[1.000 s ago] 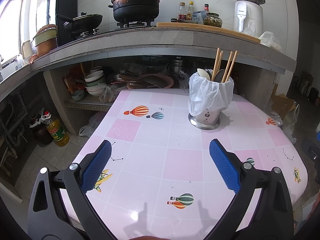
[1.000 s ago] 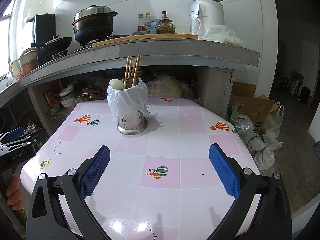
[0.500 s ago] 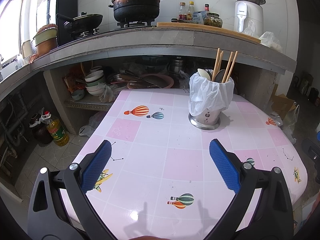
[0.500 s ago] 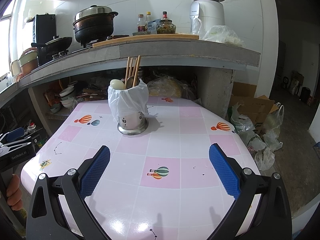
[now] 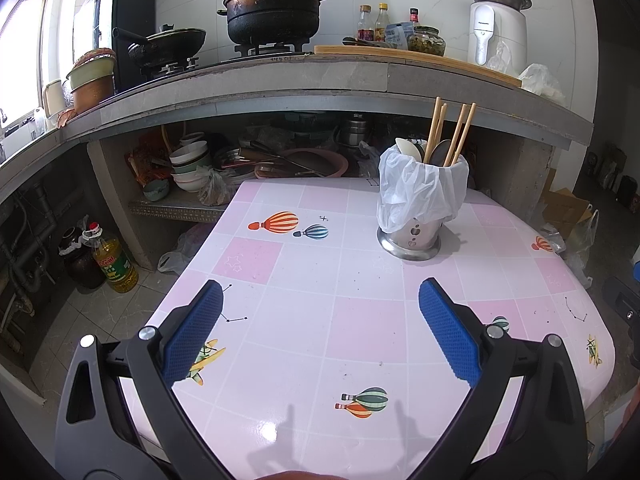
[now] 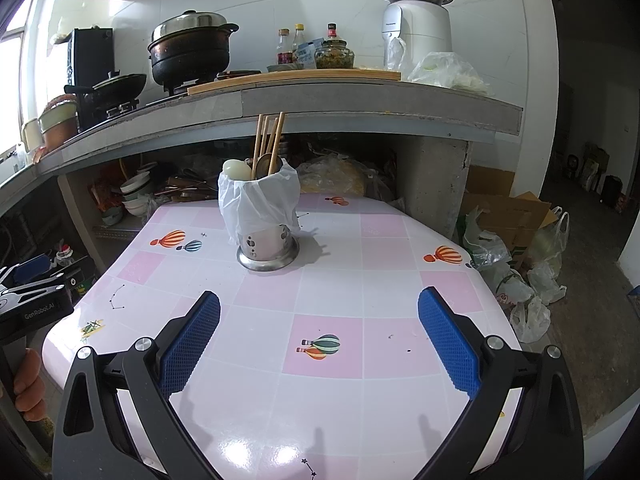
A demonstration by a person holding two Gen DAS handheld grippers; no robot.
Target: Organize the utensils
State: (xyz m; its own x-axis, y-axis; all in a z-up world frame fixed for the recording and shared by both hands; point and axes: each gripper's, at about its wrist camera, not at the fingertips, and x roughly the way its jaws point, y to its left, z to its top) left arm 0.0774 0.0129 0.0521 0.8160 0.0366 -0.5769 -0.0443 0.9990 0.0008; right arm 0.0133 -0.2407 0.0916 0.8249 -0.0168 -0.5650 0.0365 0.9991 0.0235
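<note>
A white tiled wall [image 6: 348, 4] fills the back from 10 to 2 o'clock, with a long grey counter [image 5: 304, 80] running under it and a bright window [image 5: 24, 52] letting in daylight at 9 o'clock. At 12 o'clock a big black pot [image 5: 274, 4] sits on the stove, with 3 bottles [image 5: 382, 20] and a white machine [image 6: 416, 20] near 1 o'clock. The pink and white table [image 5: 352, 320] has balloon pictures on it, bowls [image 5: 190, 166] are stacked under the counter at 10 o'clock, and a cardboard box [image 6: 508, 216] and plastic bags [image 6: 524, 292] lie on the dark floor at 3 o'clock.
</note>
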